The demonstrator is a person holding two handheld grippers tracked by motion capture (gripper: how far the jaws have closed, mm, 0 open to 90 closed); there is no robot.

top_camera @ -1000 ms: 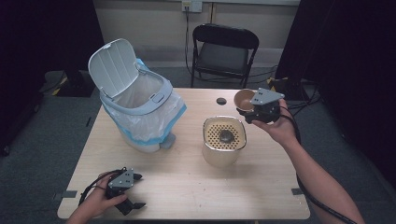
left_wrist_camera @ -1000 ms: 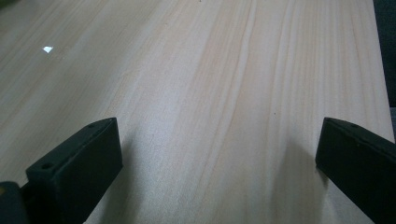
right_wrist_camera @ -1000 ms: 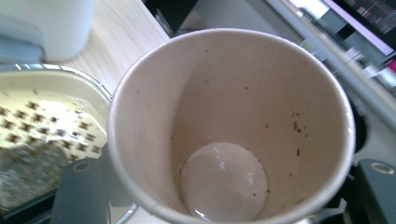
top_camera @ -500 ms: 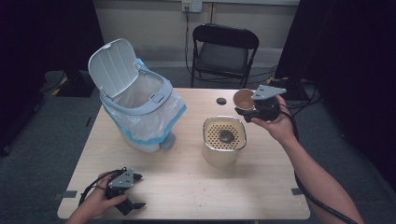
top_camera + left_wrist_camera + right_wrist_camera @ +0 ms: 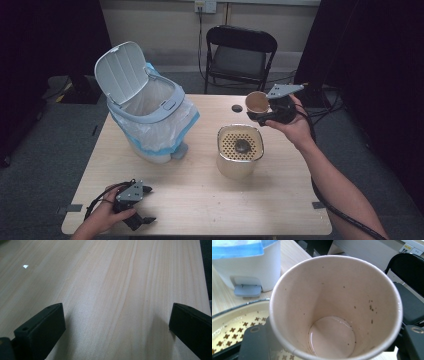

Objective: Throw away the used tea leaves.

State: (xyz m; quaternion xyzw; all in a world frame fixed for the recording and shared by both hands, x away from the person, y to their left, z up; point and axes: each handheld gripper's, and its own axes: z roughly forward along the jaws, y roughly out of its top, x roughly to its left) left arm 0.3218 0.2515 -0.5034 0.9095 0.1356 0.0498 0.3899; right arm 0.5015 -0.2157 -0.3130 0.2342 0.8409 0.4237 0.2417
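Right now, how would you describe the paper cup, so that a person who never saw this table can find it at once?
Start at the wooden table and find the white pedal bin with its lid up. Go across to the far side, past the cream container with a perforated insert. There the right gripper holds the paper cup tilted above the table; it is the one item lifted off the wood, with dark specks inside.

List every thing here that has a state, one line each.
Paper cup: held tilted, almost empty, specks inside.
Right gripper: shut on the cup, jaws just easing.
Left gripper: open, resting on table.
Bin: lid up, bag-lined.
Strainer container: upright, dark lump inside.
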